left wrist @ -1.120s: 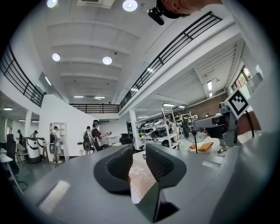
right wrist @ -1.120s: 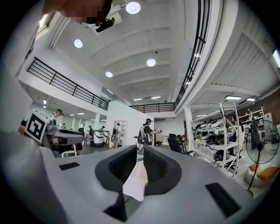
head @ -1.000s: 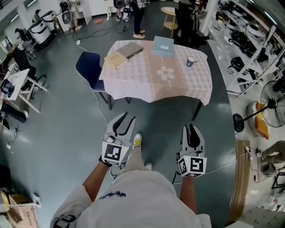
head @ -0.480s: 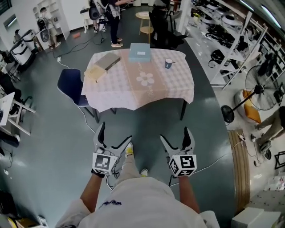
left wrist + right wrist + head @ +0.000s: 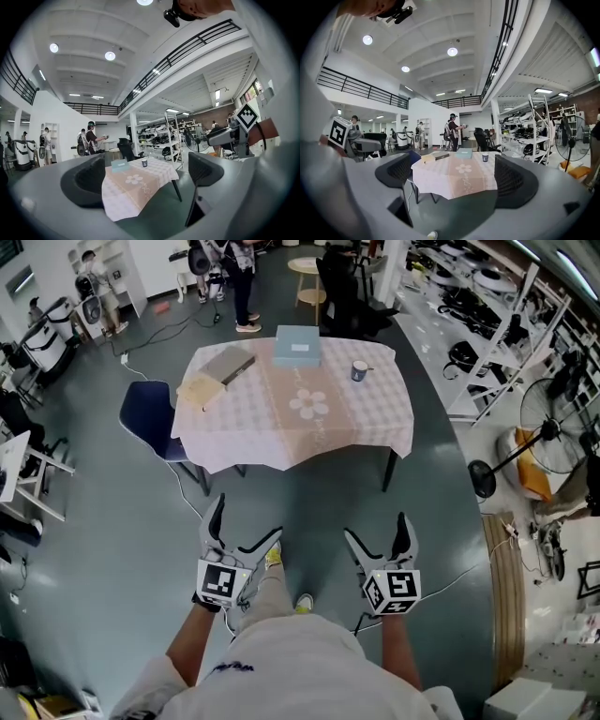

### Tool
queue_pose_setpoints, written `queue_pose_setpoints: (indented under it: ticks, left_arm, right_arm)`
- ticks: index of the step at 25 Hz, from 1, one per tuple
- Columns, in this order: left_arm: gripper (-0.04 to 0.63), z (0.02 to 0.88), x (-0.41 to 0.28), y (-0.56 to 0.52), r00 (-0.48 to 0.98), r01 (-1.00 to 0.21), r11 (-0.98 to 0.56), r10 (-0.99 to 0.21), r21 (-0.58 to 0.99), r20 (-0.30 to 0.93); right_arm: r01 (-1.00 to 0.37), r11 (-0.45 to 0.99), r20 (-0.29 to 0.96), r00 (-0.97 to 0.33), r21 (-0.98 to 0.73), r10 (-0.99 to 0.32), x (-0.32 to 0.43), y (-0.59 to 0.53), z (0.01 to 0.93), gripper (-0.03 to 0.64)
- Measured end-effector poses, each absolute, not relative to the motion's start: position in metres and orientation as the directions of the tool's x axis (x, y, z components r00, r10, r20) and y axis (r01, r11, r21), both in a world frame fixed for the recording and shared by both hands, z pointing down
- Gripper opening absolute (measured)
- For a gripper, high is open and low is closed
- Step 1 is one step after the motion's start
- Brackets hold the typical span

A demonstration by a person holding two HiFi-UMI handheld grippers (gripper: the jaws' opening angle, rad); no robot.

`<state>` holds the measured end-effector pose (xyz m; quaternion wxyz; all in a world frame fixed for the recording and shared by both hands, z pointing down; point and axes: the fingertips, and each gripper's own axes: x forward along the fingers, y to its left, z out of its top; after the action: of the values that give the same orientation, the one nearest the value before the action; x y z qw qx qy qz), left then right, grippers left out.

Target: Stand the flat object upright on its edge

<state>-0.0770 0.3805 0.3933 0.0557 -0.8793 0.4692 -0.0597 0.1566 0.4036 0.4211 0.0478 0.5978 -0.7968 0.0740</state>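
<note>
A table (image 5: 375, 423) under a pink checked cloth stands well ahead of me across the floor. On its far side lie a flat light-blue box (image 5: 297, 345), a flat grey book (image 5: 230, 364) and a tan flat item (image 5: 200, 390). My left gripper (image 5: 242, 526) and right gripper (image 5: 378, 532) hang side by side over the floor, far short of the table. Both have just been opening and now stand wide open with nothing between the jaws. The box (image 5: 464, 152) and book (image 5: 440, 156) show small between the right jaws; the box (image 5: 119, 164) shows between the left jaws.
A dark mug (image 5: 359, 371) stands at the table's far right. A blue chair (image 5: 145, 413) sits by its left side. Shelving racks (image 5: 487, 324) line the right; a floor fan (image 5: 544, 432) and cables lie nearby. People stand beyond the table.
Both grippers went from nearly shut to wide open. They have sunk a little, and the table now sits left of where it was a second ago.
</note>
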Motion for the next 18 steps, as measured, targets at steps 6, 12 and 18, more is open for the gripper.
queue_pose_setpoints:
  ticks: [6,12,18]
  left_arm:
    - [0.536,0.403,-0.083,0.347,0.537,-0.830,-0.542,-0.840,-0.133,0.072]
    - [0.535,0.405,-0.097,0.277,0.545,-0.823,-0.553,-0.833,-0.127,0.098]
    - [0.535,0.394,-0.109,0.185,0.550,-0.824,-0.556,-0.831,-0.112,0.079]
  right_arm:
    - [-0.956,0.290,0.192,-0.294,-0.048,-0.936,0.152,0.370,0.432,0.548]
    - [-0.955,0.297,0.213,-0.296,-0.029,-0.931,0.136,0.302,0.424,0.541]
    - [-0.960,0.279,0.207,-0.278,-0.025,-0.938,0.123,0.214,0.408,0.531]
